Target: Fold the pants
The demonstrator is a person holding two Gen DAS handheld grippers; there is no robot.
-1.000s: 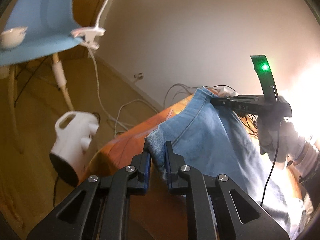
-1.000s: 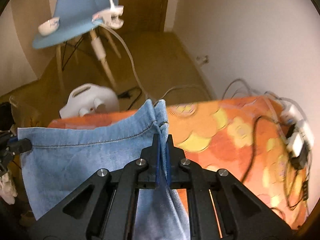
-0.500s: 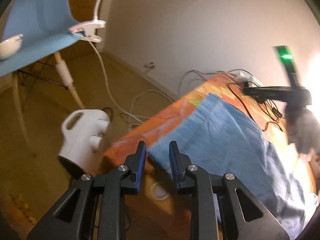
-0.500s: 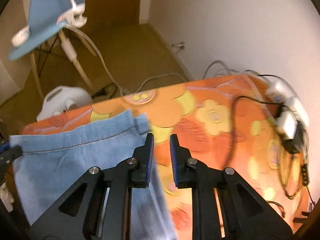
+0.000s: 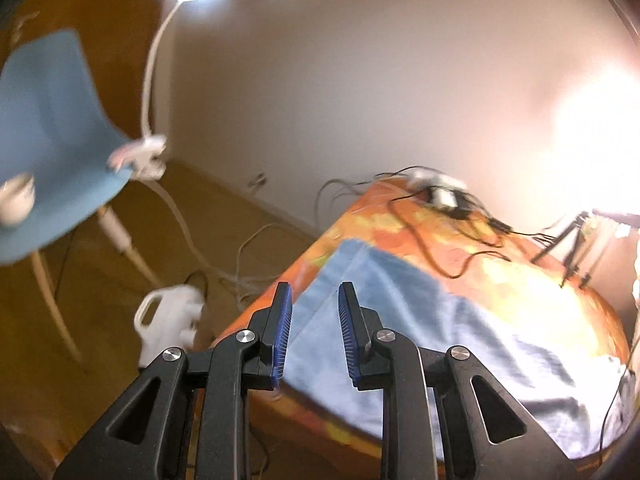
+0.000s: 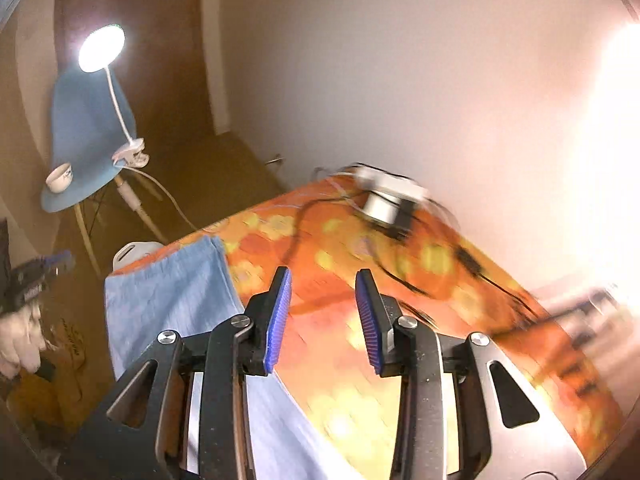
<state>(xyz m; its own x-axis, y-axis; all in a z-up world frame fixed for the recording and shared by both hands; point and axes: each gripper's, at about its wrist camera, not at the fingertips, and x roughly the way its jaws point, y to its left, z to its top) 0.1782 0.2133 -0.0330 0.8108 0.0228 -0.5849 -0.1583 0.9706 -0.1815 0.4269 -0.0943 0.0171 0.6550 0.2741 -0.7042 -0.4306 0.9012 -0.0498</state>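
A: Across the orange flowered table (image 5: pixel 400 220), the jeans (image 5: pixel 400 320) lie flat, one end squared up to the table's near corner; why would both grippers be off them?

B: Both have let go. The left gripper (image 5: pixel 314 328) has its blue pads apart with nothing pinched; the denim seen in the gap lies on the table below. The right gripper (image 6: pixel 322 312) has just been opening its jaws and they stand wider, with only bare tablecloth showing between them

A: So the pants were laid there on purpose?

B: That is the likely reading: the cloth is spread smooth on the tabletop, so the grippers seem to have set it down to fix a fold or a straight edge. How many folds are done cannot be told from these views

A: And the clutter?

B: A power strip (image 6: pixel 384 196) with black cables (image 5: pixel 440 256) sits at the far side by the wall, apart from the denim. A blue chair (image 6: pixel 86 136) with a clip lamp (image 6: pixel 100 44) and a cup (image 6: pixel 60 176) stands on the floor beyond, a white jug (image 5: pixel 168 324) beside the table's corner

A: What should the next grasp mind?

B: Taking hold without dragging the laid cloth askew
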